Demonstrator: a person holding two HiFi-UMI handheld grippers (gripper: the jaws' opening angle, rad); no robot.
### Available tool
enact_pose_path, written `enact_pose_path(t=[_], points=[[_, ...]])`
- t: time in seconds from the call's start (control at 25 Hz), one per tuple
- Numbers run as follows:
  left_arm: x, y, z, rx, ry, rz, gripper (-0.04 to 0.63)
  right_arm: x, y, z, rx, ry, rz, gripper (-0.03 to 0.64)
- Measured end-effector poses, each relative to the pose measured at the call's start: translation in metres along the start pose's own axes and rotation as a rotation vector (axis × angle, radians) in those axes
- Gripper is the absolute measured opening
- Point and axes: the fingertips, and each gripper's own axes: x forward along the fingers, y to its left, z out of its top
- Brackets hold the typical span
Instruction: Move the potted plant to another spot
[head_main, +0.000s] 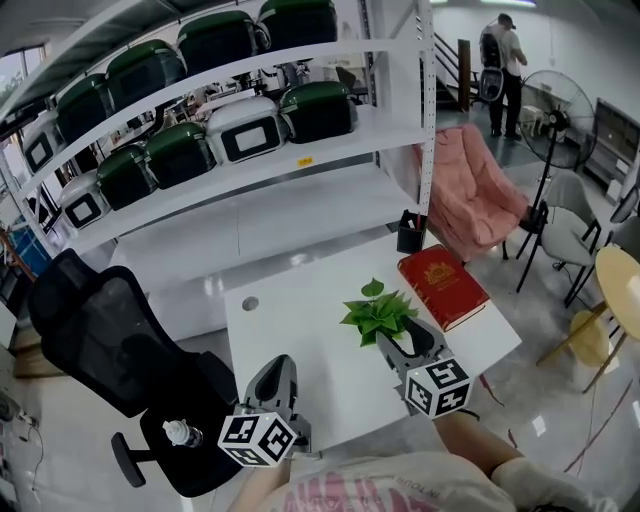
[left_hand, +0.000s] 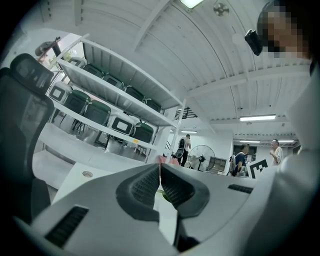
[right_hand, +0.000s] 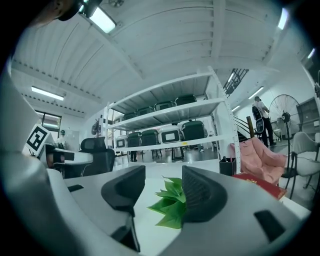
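Framing potted plant (right_hand: 171, 206), right gripper (right_hand: 163, 176) (jaws apart)

The right gripper (right_hand: 162, 173) shows its jaws apart above the white tabletop (right_hand: 154, 233), the green leaves of the potted plant (right_hand: 170, 202) between them, close against the right-hand jaw. A red book (right_hand: 260, 184) lies along the tabletop's right edge and a black pen holder (right_hand: 226, 166) stands near its far edge. Stocked shelving (right_hand: 170, 125) rises beyond.

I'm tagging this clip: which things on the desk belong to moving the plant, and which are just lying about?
Job in hand: potted plant; right tongs, open, leaves between them; white desk.
Lying about: red book; black pen holder.
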Motion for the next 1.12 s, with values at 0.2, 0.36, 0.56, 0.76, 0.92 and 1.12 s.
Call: enact_pose_path(t=[0.2,0.36,0.56,0.76,0.92,1.12], points=[[0.003,-0.007,0.001,0.001,-0.006,0.014,0.026,0.0,-0.004,0.008,0.013,-0.013,0.02,0.182],[0.01,-0.015,0.0,-0.007,-0.009,0.029,0.026,0.0,-0.01,0.017,0.006,-0.015,0.04,0.129],[0.016,-0.026,0.0,-0.02,-0.02,0.053,0.026,-0.002,-0.021,0.025,0.026,-0.013,0.062,0.1],[0.019,-0.039,-0.005,-0.034,-0.021,0.075,0.026,-0.006,-0.032,0.026,0.047,0.006,0.084,0.083],[0.02,-0.047,-0.011,-0.042,-0.018,0.097,0.026,-0.009,-0.043,0.024,0.068,0.027,0.094,0.083],[0.018,-0.057,-0.02,-0.05,-0.007,0.117,0.026,-0.016,-0.053,0.018,0.094,0.049,0.097,0.083]])
